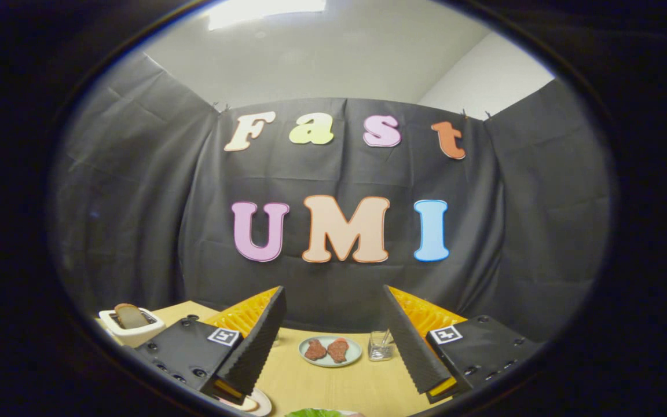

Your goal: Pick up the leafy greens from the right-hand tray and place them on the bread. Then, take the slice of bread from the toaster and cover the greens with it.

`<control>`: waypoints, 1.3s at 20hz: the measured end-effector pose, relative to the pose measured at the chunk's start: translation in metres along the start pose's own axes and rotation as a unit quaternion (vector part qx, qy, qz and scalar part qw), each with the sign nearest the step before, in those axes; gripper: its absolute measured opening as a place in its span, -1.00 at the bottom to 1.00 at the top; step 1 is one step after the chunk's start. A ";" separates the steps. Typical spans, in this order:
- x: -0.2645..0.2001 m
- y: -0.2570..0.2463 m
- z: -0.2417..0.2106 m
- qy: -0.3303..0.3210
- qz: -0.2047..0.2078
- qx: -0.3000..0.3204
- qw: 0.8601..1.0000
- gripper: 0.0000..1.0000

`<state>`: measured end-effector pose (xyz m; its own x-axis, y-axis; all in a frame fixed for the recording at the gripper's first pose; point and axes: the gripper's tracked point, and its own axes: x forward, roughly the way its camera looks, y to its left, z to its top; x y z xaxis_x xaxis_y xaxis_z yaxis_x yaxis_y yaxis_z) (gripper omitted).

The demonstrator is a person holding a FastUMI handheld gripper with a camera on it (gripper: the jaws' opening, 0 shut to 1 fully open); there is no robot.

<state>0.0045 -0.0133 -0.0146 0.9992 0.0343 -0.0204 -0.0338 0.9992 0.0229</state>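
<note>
Wooden tabletop (310,385) under black cloth booth walls. Leafy greens (316,413) show as a green edge at bottom centre of the frame, just below the fingers. Bread slice (129,315) stands in the white toaster (131,330) at lower left. Gripper (333,347) fingers spread wide apart, holding nothing. Beyond them, centre: plate (330,351) with two reddish pieces, clear glass (381,346) beside it.

A light wooden table (333,382) is carrying a white toaster (131,327) at its far left, a pale plate (330,351) and a clear glass container (380,346) farther back, and leafy greens (316,413) nearest.
</note>
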 end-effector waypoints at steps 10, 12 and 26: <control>0.004 -0.002 -0.033 0.045 0.081 -0.035 0.995 1.00; 0.007 -0.005 -0.043 0.059 0.097 -0.041 0.993 1.00; -0.005 0.007 -0.159 0.201 0.232 -0.126 0.943 1.00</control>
<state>-0.0038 -0.0029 -0.1733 0.7890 0.4236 -0.4450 -0.5198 0.8464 -0.1159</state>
